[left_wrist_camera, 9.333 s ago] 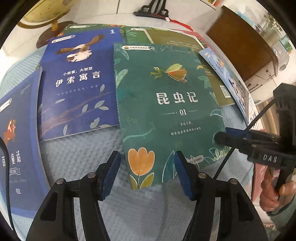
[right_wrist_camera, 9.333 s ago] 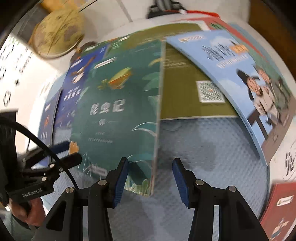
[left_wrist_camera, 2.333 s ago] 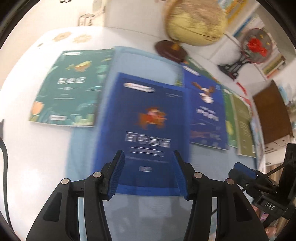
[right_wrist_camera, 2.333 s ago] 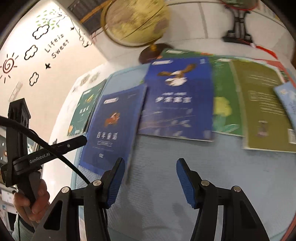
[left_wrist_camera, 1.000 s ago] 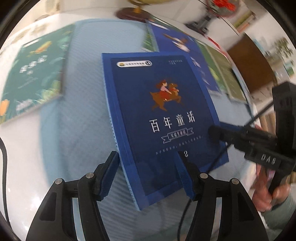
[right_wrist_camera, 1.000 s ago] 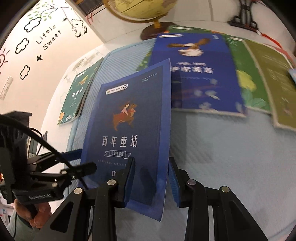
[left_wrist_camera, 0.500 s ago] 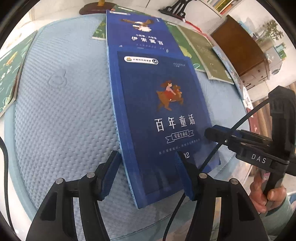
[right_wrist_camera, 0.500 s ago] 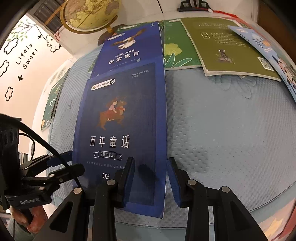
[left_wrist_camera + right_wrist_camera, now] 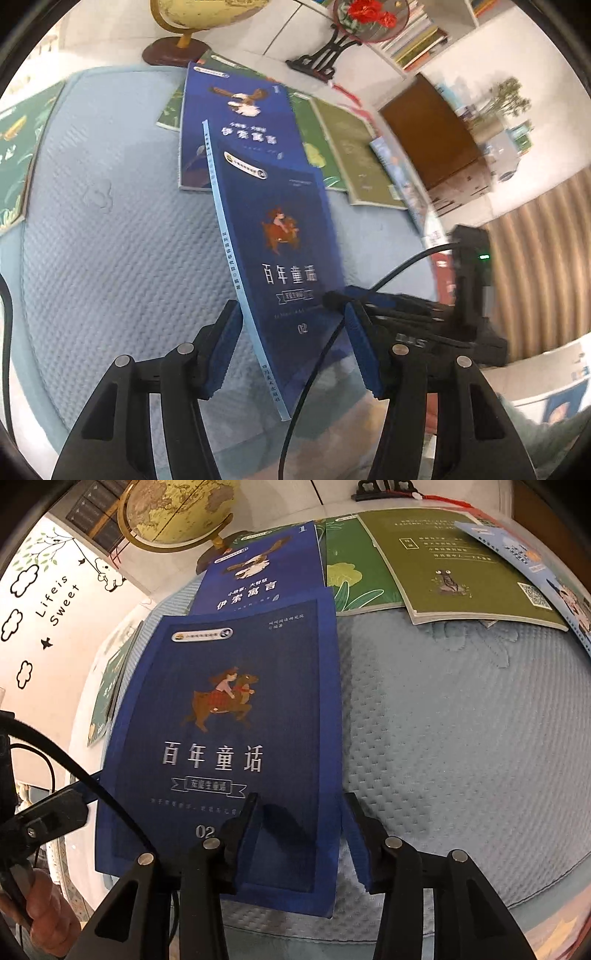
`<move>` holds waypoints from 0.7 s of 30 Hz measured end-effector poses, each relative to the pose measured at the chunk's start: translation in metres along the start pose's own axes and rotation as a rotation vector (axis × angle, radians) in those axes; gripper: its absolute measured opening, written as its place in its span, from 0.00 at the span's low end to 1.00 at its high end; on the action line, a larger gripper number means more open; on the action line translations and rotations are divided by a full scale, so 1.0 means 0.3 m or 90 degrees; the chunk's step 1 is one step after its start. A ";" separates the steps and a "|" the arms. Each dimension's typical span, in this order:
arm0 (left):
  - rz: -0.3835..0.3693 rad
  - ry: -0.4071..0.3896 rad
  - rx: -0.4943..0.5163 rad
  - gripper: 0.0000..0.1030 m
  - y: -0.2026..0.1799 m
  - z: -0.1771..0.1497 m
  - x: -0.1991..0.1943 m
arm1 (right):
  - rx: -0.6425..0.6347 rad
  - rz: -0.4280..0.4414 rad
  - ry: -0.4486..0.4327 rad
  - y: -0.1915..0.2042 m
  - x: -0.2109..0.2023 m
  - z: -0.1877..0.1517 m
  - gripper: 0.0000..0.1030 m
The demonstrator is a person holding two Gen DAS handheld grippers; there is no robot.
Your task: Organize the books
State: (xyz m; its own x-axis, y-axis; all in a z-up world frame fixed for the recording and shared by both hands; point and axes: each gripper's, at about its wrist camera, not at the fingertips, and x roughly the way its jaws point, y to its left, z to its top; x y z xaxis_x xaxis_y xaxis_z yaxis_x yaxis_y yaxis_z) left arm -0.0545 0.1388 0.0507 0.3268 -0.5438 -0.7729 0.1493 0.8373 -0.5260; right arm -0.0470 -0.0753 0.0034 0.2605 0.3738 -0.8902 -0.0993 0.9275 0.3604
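A dark blue book with a girl riding a deer (image 9: 229,716) is held up off the pale blue quilted cushion (image 9: 461,738). My right gripper (image 9: 301,834) is shut on its lower right corner, one finger over the cover, the other behind the edge. In the left wrist view the same book (image 9: 280,243) stands tilted between the fingers of my left gripper (image 9: 293,349), whose jaws stand wide apart beside it; the right gripper (image 9: 388,306) shows there at the book's right edge. A second blue book with a bird (image 9: 258,568) lies behind.
A green book (image 9: 351,565), an olive book (image 9: 458,561) and a light blue book (image 9: 535,565) lie along the cushion's far side. A dark green book (image 9: 14,155) lies at the left. A globe (image 9: 173,513) and a red fan stand (image 9: 343,40) are at the back.
The deer book has been lifted and tipped up onto its edge in the left wrist view. My right gripper still holds its corner. The left gripper stays open around it.
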 end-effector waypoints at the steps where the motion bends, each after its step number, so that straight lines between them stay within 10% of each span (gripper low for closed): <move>1: 0.014 -0.003 -0.003 0.49 0.010 -0.003 0.010 | -0.003 -0.001 -0.002 0.000 -0.002 -0.003 0.44; 4: 0.014 -0.004 -0.040 0.46 0.058 -0.005 0.026 | -0.006 0.000 -0.007 -0.001 -0.005 -0.012 0.46; 10: -0.139 -0.035 -0.163 0.46 0.127 -0.001 -0.034 | -0.018 0.006 -0.017 -0.011 -0.026 -0.049 0.48; 21: -0.039 0.010 -0.203 0.12 0.098 -0.029 0.121 | -0.011 0.050 0.002 -0.038 -0.055 -0.063 0.52</move>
State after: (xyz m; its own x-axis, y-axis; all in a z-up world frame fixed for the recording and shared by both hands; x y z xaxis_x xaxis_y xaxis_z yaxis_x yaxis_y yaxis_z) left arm -0.0465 0.1433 0.0040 0.3112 -0.5952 -0.7409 -0.1331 0.7447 -0.6540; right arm -0.0683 -0.0919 0.0088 0.2482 0.4461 -0.8599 -0.1367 0.8949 0.4248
